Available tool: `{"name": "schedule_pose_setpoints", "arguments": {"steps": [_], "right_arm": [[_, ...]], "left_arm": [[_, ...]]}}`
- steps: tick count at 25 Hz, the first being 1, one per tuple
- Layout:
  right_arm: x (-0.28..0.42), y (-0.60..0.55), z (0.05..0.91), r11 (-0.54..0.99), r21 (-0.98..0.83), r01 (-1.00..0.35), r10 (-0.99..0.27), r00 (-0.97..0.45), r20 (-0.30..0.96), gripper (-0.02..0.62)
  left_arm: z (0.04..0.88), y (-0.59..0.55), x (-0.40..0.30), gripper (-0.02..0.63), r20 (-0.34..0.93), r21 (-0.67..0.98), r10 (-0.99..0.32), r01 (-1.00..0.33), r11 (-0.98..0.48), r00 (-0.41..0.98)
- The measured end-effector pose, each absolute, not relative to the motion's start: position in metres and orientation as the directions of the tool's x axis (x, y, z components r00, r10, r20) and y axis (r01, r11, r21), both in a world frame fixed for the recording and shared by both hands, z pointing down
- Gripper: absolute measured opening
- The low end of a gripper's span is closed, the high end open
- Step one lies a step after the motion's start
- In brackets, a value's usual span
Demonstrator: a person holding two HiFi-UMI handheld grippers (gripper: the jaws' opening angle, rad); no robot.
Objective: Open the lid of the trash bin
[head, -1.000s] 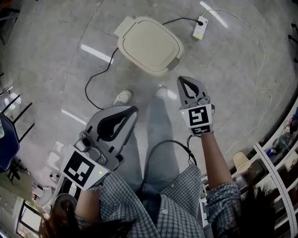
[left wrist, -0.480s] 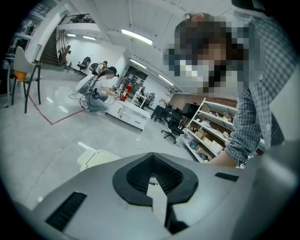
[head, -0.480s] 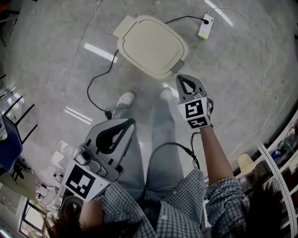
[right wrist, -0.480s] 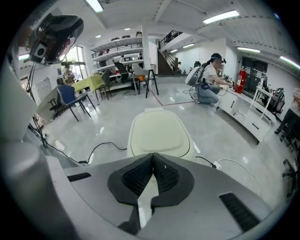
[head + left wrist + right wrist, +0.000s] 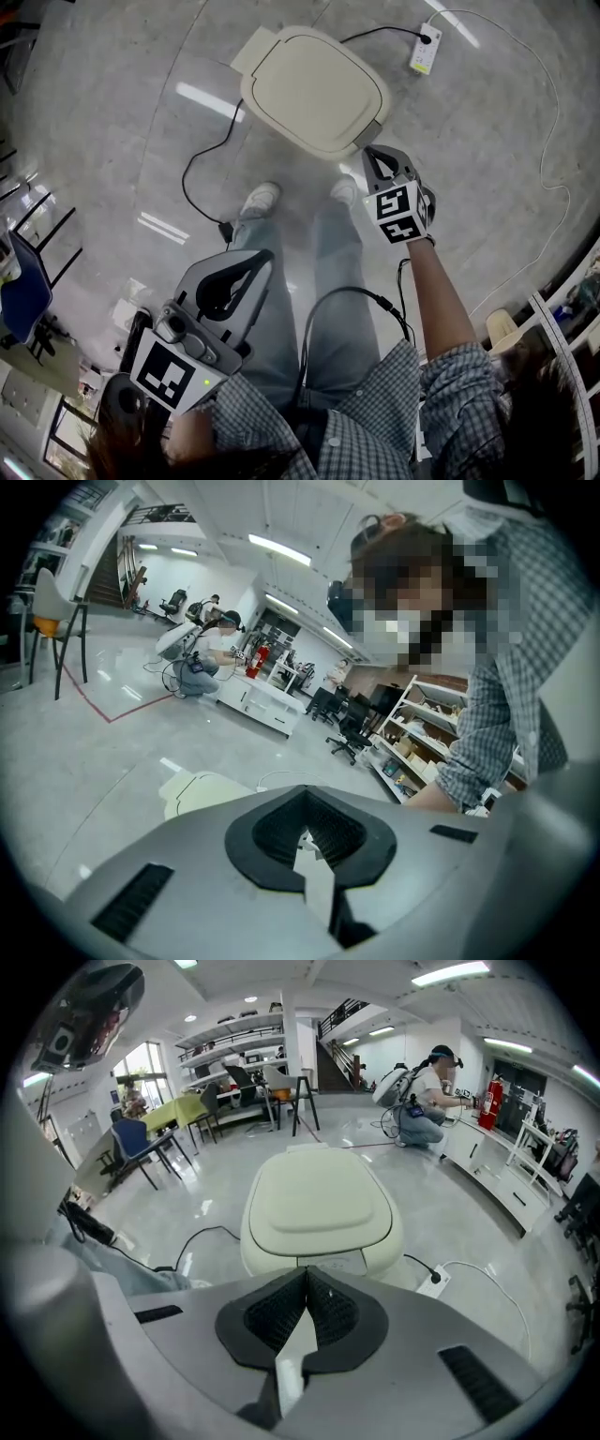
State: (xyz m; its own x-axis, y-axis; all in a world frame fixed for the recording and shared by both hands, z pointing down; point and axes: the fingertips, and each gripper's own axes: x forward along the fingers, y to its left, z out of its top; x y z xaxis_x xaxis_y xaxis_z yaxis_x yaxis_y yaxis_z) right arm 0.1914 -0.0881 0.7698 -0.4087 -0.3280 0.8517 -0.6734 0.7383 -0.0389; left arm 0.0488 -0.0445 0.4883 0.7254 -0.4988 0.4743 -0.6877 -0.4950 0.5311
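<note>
The left gripper [image 5: 263, 257] hangs well apart from the trash bin [image 5: 356, 142], on its near left side, and its fingers [image 5: 302, 803] are clenched together with nothing between them. The trash bin stands on the floor [image 5: 103, 112] with its cream lid [image 5: 314, 84] down. The right gripper [image 5: 372, 151] is just beside the bin's near right corner and points at it; its fingers [image 5: 304, 1283] are also pressed together, empty.

My right gripper [image 5: 305, 1277] has its fingers pressed together, nothing between them. Just past it sits a cream rounded-square plastic trash bin [image 5: 323, 1246], lid [image 5: 319, 1199] down flat. White power strip [image 5: 433, 1282] on the glossy grey floor [image 5: 211, 1194], right of the bin.
</note>
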Motion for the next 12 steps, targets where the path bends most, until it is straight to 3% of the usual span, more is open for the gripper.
{"name": "schedule_pose_setpoints", "arguments": {"steps": [12], "right_arm": [[0.193, -0.085, 0.788, 0.709, -0.049, -0.703, -0.300, -0.365, 0.881, 0.020]], "left_arm": [[0.487, -0.049, 0.043, -0.002, 0.479, 0.526, -0.501, -0.692, -0.494, 0.721]]}}
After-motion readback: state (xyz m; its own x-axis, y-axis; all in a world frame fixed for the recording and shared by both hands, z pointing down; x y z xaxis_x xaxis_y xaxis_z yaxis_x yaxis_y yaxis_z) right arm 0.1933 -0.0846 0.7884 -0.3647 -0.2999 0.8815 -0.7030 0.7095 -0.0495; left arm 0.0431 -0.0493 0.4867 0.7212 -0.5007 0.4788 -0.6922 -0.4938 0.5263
